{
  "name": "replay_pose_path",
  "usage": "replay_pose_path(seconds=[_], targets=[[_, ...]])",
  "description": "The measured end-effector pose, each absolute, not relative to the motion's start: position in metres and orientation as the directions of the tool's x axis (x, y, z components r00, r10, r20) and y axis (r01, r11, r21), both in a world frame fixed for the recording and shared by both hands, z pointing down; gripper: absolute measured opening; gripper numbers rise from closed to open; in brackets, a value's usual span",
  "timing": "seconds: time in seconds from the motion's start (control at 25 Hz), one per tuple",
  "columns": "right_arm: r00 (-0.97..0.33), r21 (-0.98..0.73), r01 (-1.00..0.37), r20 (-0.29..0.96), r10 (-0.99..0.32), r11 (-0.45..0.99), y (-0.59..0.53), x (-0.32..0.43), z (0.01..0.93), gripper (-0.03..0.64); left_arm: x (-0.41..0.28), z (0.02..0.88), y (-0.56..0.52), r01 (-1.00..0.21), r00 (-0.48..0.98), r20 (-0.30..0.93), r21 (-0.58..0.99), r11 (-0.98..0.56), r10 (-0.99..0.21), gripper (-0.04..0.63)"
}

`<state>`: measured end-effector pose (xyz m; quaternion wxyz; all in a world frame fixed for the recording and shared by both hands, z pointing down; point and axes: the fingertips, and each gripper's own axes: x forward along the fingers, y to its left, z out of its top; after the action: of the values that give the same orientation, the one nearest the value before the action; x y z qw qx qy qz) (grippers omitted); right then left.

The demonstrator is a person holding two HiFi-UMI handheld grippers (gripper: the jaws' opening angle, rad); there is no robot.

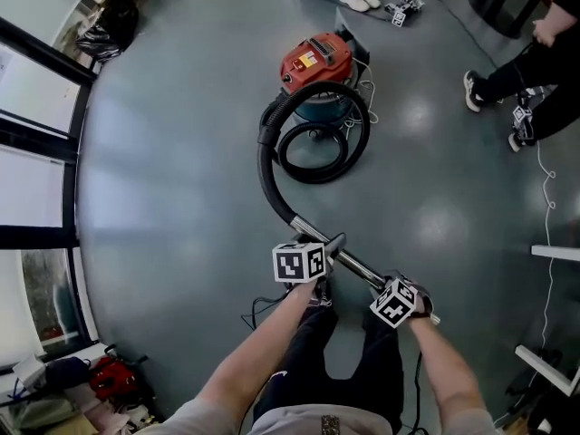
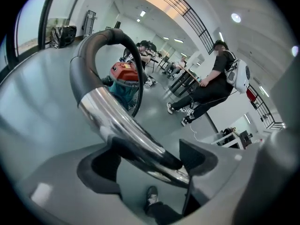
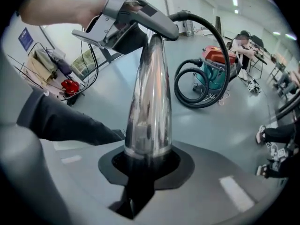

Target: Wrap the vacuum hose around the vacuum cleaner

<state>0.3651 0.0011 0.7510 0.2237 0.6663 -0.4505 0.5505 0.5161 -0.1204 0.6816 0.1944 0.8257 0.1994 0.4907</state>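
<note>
A person standing on a grey floor (image 1: 181, 152) holds the chrome wand (image 1: 358, 265) of a vacuum hose (image 1: 265, 166) with two grippers. The left gripper (image 2: 154, 161) has its fingers closed around the wand near the black hose. The right gripper (image 3: 147, 161) has its fingers clamped tight on the wand nearer the free end. The hose curves away to a red-topped vacuum cleaner (image 1: 315, 62) ahead and lies in loose loops against its front.

The hose (image 1: 263, 169) lies coiled on the floor (image 1: 181, 170) just before the vacuum cleaner (image 1: 315, 59)
</note>
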Motion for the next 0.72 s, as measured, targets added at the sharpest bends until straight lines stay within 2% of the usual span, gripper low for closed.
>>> replay_pose_path(seconds=[0.08,0.2,0.36,0.52,0.72], targets=[[-0.035,-0.193,-0.876,0.939,-0.341,-0.442,0.018,0.377,0.758,0.101,0.517,0.691,-0.114,0.113,0.422,0.753,0.51,-0.853,0.505,0.397],[-0.057,-0.178,-0.914,0.946,-0.321,-0.363,0.048,0.397,0.77,0.101,0.521,0.7,-0.102,0.049,0.42,0.776,0.498,-0.866,0.47,0.405],[-0.06,-0.138,-0.95,0.961,-0.271,-0.279,0.097,0.438,0.788,0.101,0.532,0.696,-0.105,0.01,0.471,0.809,0.395,-0.919,0.353,0.405],[-0.057,-0.12,-0.959,0.969,-0.242,-0.257,0.139,0.478,0.802,0.101,0.546,0.693,-0.099,0.024,0.521,0.796,0.346,-0.938,0.307,0.405],[-0.029,-0.069,-0.977,0.981,-0.192,-0.201,0.151,0.523,0.824,0.101,0.566,0.71,-0.078,0.113,0.531,0.767,0.356,-0.928,0.359,0.4]])
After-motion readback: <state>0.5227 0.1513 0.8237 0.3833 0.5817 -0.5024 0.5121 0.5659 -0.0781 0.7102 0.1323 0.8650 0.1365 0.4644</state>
